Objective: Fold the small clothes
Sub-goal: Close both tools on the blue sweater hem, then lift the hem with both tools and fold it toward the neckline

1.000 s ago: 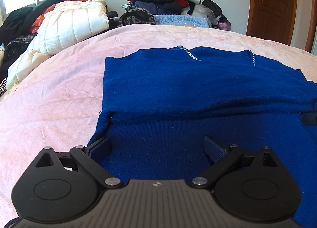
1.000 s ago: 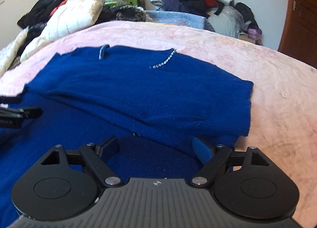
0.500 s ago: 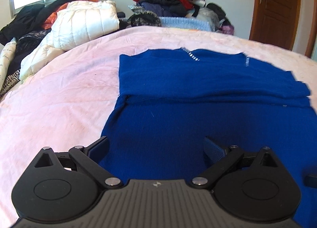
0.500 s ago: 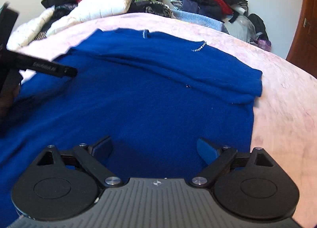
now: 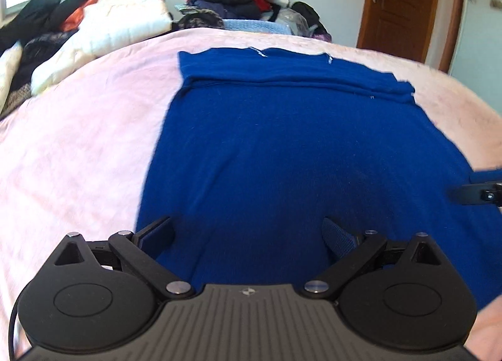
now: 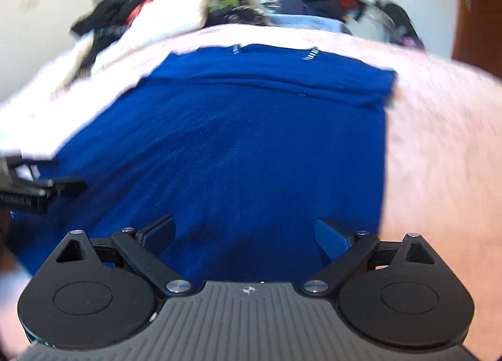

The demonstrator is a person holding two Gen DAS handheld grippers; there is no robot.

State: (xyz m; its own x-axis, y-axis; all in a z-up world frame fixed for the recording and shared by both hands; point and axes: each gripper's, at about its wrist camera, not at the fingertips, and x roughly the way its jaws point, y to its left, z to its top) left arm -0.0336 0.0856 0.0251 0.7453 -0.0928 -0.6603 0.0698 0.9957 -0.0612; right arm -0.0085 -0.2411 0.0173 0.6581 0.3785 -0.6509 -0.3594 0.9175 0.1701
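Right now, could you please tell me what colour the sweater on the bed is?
The sweater is deep royal blue, clearest in the left wrist view.

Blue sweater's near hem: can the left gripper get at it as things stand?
Probably yes. The left gripper is open above the blue sweater, nothing lying between; the right gripper sits off to the side. The hem itself is hidden below the gripper.

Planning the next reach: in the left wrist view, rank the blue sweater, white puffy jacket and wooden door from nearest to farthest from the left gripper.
1. blue sweater, directly under the left gripper.
2. white puffy jacket, far left.
3. wooden door, far right.
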